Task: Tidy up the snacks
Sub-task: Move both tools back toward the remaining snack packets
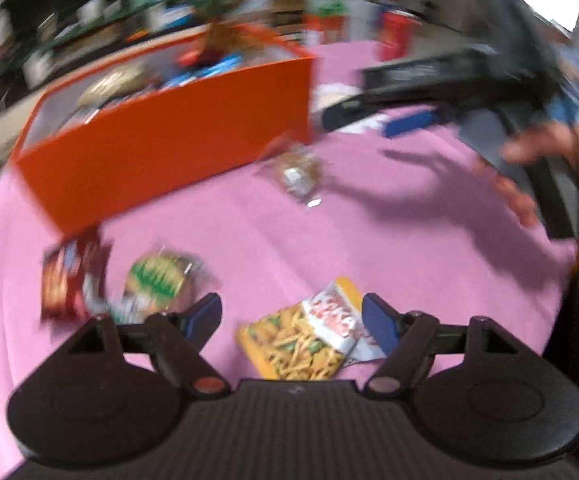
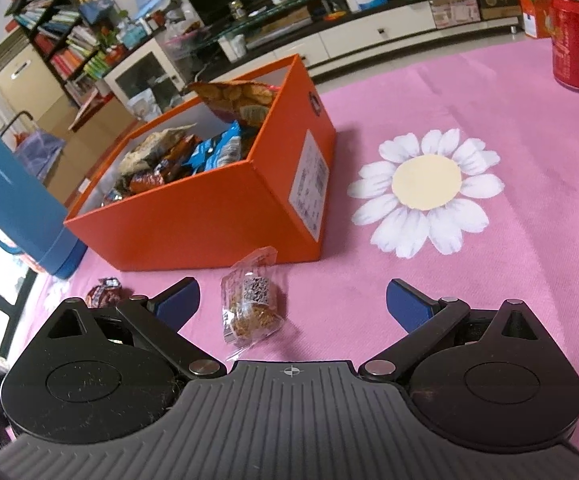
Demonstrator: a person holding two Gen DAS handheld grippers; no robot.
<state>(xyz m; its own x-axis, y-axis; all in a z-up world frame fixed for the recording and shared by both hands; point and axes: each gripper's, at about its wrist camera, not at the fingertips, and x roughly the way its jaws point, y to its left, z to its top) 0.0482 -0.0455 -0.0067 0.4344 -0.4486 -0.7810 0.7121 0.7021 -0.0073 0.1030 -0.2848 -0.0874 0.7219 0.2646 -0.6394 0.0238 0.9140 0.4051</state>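
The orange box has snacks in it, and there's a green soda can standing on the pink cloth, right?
Almost. The orange box does hold snacks, and a can does stand on the pink cloth, but the can is red, not green. The right wrist view shows it clearly at the far right edge of the table.

1. The box (image 2: 209, 208) stands on the tablecloth (image 2: 489, 300), with packets (image 2: 193, 152) in it.
2. A wrapped snack (image 2: 251, 304) lies just before the box.
3. A can (image 2: 573, 40) stands far right, behind.
4. A flask (image 2: 13, 200) stands left of the box.
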